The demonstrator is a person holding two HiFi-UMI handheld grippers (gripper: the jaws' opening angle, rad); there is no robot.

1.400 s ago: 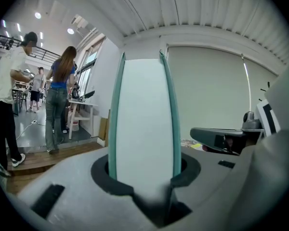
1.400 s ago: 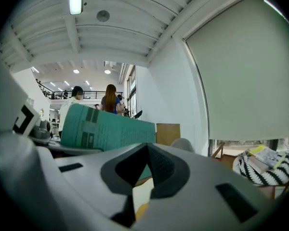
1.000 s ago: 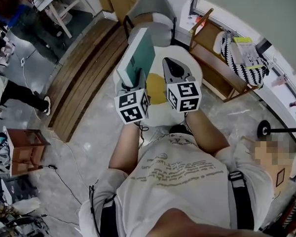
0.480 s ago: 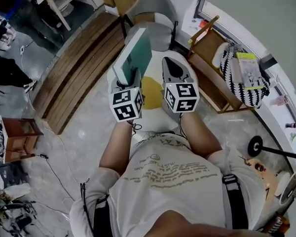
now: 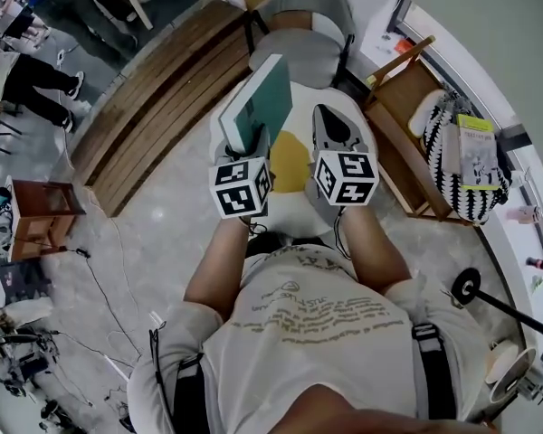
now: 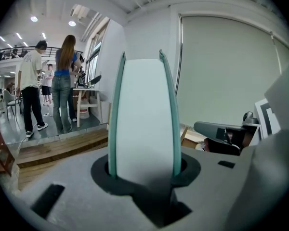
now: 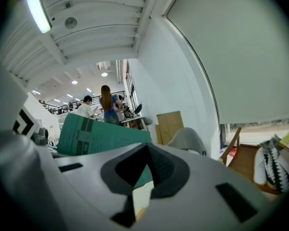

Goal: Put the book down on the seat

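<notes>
A teal book (image 5: 262,102) stands upright on its edge, and my left gripper (image 5: 253,143) is shut on its lower end. In the left gripper view the book's white page edge (image 6: 144,114) fills the space between both pads. To its right my right gripper (image 5: 328,116) points forward with its tips together and nothing in it. From the right gripper view the book's teal cover (image 7: 101,134) shows at the left, beyond my right gripper (image 7: 145,150). Both grippers hover above a round white seat with a yellow centre (image 5: 290,165).
A grey chair (image 5: 303,39) stands just beyond the seat. At the right is a wooden chair (image 5: 403,93) with a striped bag (image 5: 462,161). A wooden platform (image 5: 154,107) runs along the left, with people (image 5: 36,70) and a small wooden table (image 5: 41,220) farther left.
Both grippers have moved forward and slightly down with the book, staying side by side over the white and yellow seat. The grip on the book looks the same.
</notes>
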